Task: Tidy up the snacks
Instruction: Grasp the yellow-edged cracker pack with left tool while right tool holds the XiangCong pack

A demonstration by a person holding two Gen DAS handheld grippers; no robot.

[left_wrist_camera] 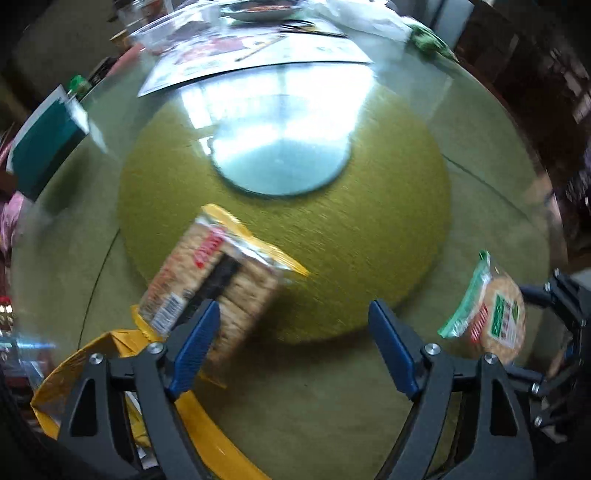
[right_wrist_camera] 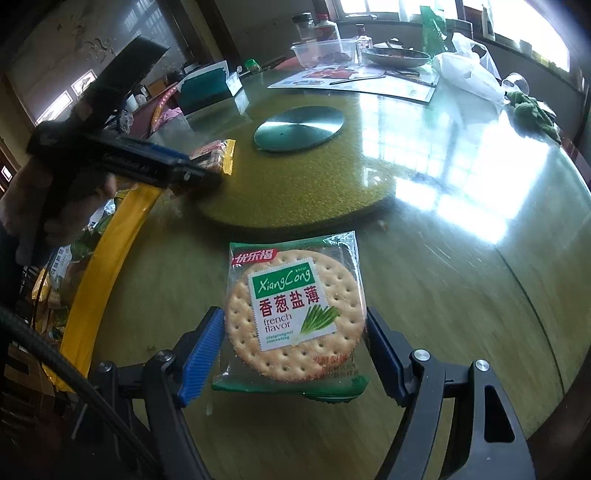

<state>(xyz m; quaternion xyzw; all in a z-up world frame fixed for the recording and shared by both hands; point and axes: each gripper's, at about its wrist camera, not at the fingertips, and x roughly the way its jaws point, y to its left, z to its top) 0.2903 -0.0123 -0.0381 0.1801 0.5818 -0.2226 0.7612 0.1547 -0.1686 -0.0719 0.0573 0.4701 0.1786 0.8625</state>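
A lived-in home dining room is showing here: a large round glass-topped table [right_wrist_camera: 461, 258] is carrying a lazy-Susan turntable [right_wrist_camera: 299, 127], with a dish of food [right_wrist_camera: 396, 56], a clear plastic container [right_wrist_camera: 325, 50], jars [right_wrist_camera: 303, 26] and a white plastic bag [right_wrist_camera: 467, 70] crowding its far edge, while daylight is pouring through windows [right_wrist_camera: 517, 18] behind.

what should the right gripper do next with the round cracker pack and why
Probably close a little further and lift. The right gripper has the green cracker pack squarely between its blue pads, which sit at the pack's edges, and the pack still lies flat on the glass table.
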